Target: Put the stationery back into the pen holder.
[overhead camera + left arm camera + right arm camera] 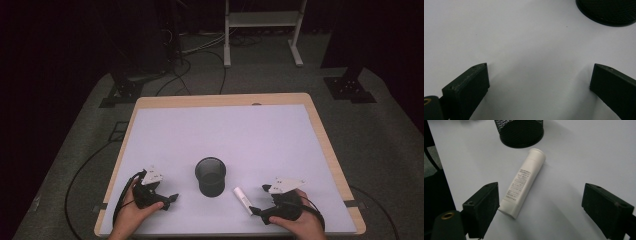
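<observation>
In the high view a white tube lies flat on the white table in the lower right of centre of the frame, its far end pointing up and left toward a black mesh cup that stands upright near the lower middle. The right gripper sits at the lower right, held in the person's right hand, with its jaws spread wide and pointing left toward the tube. In the right gripper view the tube runs diagonally from the lower left of centre up toward the mesh cup at the top of the frame; its near end lies just beside the left-hand jaw, and whether it touches that jaw is hard to tell from this angle, while the right-hand jaw stands well apart from it. Small printed text runs along the tube's side. The tube's far, rimmed end is near the cup's base but apart from it. The left gripper rests at the lower left of the high view in the left hand, pointing right toward the cup. In the left gripper view its jaws are also spread wide over bare table, with the cup's base in the upper right corner.
</observation>
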{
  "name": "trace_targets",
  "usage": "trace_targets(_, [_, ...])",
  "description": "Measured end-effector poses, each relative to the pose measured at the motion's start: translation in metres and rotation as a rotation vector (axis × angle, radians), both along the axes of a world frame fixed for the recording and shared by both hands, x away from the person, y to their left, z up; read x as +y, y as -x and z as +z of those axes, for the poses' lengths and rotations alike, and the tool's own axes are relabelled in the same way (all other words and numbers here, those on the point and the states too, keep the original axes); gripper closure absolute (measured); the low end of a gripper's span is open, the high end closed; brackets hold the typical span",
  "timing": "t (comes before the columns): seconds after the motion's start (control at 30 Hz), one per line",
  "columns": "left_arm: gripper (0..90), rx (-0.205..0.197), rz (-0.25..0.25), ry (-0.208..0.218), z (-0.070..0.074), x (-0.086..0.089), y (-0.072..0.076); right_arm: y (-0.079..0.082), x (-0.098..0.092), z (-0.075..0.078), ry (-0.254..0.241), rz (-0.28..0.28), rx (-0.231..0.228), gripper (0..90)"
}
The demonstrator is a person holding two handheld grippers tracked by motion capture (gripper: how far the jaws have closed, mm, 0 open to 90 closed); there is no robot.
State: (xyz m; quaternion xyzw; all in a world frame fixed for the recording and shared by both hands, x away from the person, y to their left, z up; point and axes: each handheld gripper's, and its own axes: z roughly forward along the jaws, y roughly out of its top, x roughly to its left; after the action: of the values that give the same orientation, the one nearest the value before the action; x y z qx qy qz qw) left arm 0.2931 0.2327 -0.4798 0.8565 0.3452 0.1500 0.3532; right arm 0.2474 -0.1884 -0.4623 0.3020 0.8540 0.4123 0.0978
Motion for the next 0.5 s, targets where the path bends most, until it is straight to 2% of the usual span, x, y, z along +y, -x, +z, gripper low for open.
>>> trace_targets(0.4, [1.4,0.000,0.000,0.000,0.000,0.000,0.000,0.004,0.018,-0.008,0.040,0.033,0.003,15.9])
trace_targets(0.5, [1.4,0.000,0.000,0.000,0.000,0.000,0.000,0.004,0.020,-0.011,0.048,0.039,-0.001,20.4])
